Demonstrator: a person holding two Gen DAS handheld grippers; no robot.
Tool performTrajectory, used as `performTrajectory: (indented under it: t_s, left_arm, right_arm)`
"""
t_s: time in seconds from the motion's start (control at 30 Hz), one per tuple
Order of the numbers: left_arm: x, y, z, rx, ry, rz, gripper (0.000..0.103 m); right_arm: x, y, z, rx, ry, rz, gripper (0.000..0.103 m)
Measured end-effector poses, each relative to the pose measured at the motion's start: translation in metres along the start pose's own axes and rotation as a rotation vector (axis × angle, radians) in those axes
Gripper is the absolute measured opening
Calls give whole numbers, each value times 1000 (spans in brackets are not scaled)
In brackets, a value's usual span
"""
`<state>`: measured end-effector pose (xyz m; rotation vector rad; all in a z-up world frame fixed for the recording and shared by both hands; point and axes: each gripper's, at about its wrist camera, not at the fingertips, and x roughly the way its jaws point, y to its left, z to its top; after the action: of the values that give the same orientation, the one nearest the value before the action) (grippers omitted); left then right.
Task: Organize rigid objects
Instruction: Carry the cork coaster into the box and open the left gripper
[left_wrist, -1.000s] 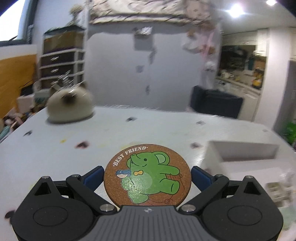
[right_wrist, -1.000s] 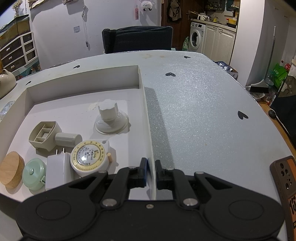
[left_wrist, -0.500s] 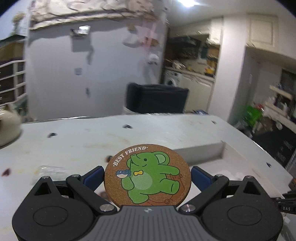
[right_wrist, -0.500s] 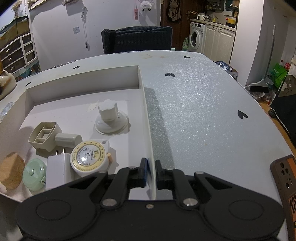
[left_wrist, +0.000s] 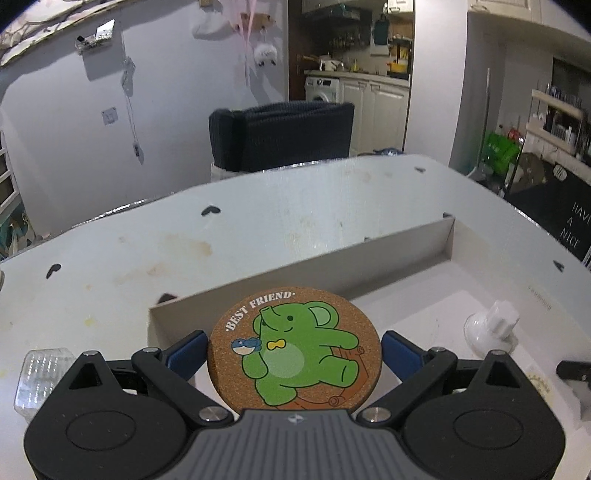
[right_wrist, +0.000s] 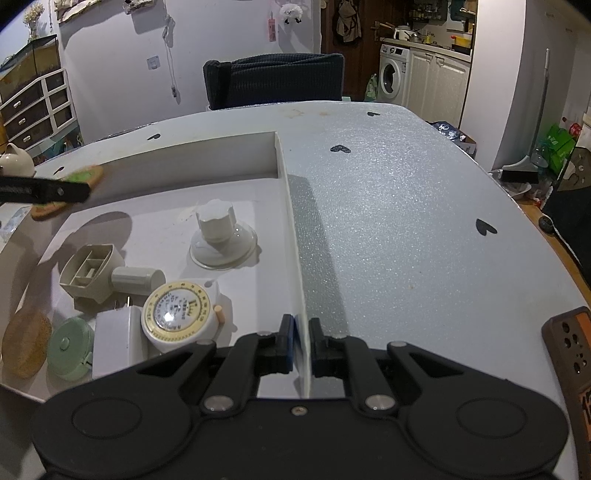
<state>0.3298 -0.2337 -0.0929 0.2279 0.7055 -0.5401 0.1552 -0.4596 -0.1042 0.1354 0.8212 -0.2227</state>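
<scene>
Pale grey table (right_wrist: 406, 221) with small black heart marks, kitchen and washing machine (right_wrist: 393, 74) beyond, dark ribbed chair (left_wrist: 280, 136) pushed up at the far edge. On the table I see a shallow white cardboard tray (left_wrist: 332, 258), open-topped.

My left gripper (left_wrist: 293, 350) is clenched on a round cork coaster (left_wrist: 295, 347) printed with a green elephant and "BEST FRIEND"; the blue pads press its left and right edges, and the coaster lies roughly flat between them. From the right wrist view the coaster (right_wrist: 83, 177) hangs over the tray's far left corner, casting a round shadow on the tray floor.

My right gripper (right_wrist: 301, 339) is pinched onto the tray's right wall (right_wrist: 291, 229) near its front end, one pad inside, one outside.

Inside the tray: a white suction-cup knob (right_wrist: 221, 236) near the middle; a beige compartmented plastic piece (right_wrist: 90, 273) with a grey cylinder (right_wrist: 136, 280) just beside it; a round tape measure with a yellow-rimmed dial (right_wrist: 181, 317); a white plug adapter (right_wrist: 114, 343) touching it; a mint-green round case (right_wrist: 72, 347); a plain cork disc (right_wrist: 26, 343) at the left edge.

Outside the tray, left: a clear ribbed plastic piece (left_wrist: 40, 380) and a cream teapot (right_wrist: 16, 162). An orange and brown device (right_wrist: 570, 354) sits at the right edge of the table.
</scene>
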Motion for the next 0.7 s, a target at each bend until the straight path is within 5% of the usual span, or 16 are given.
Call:
performTrajectory:
  t_s: [0.7]
  left_arm:
    - [11,5,-4,-26,49,43,103]
  right_arm:
    - [0,-2,0,0,0,3,9]
